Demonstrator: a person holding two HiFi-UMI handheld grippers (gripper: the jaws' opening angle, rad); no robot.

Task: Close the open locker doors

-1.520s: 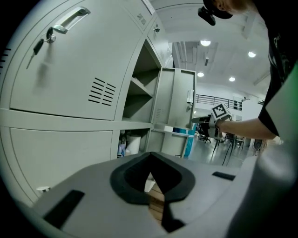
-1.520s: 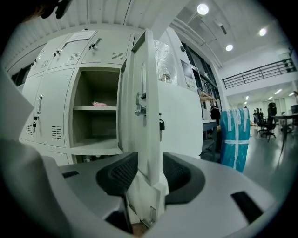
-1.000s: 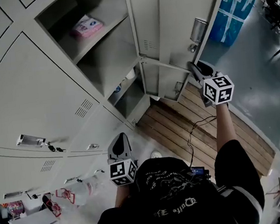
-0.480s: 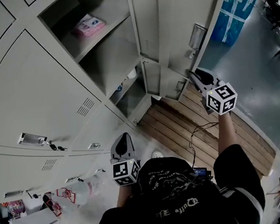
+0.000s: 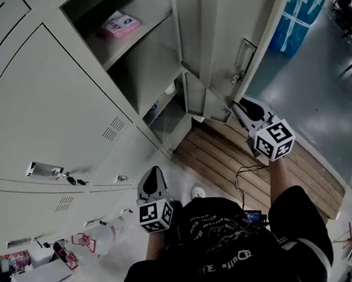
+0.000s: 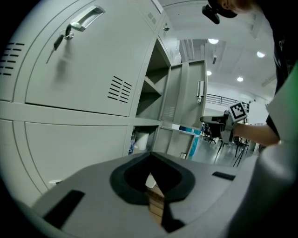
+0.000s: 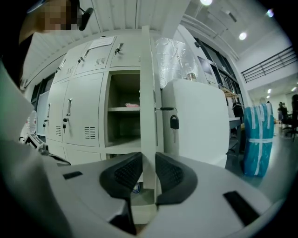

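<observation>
While your right claw (image 5: 240,107) pinches the free edge of the tall pale-grey metal locker door (image 5: 246,26), swing it steadily toward its frame, keeping the grip square.

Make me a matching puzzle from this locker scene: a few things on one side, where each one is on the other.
1. pink packet
2. blue bundle
3. right gripper
4. wooden slats

A. upright on the grey floor, beyond the doors
B. clamped on the edge of the upper door
C. on the top shelf
D. flat beneath the open doors

Pairs: 1-C, 2-A, 3-B, 4-D
</observation>
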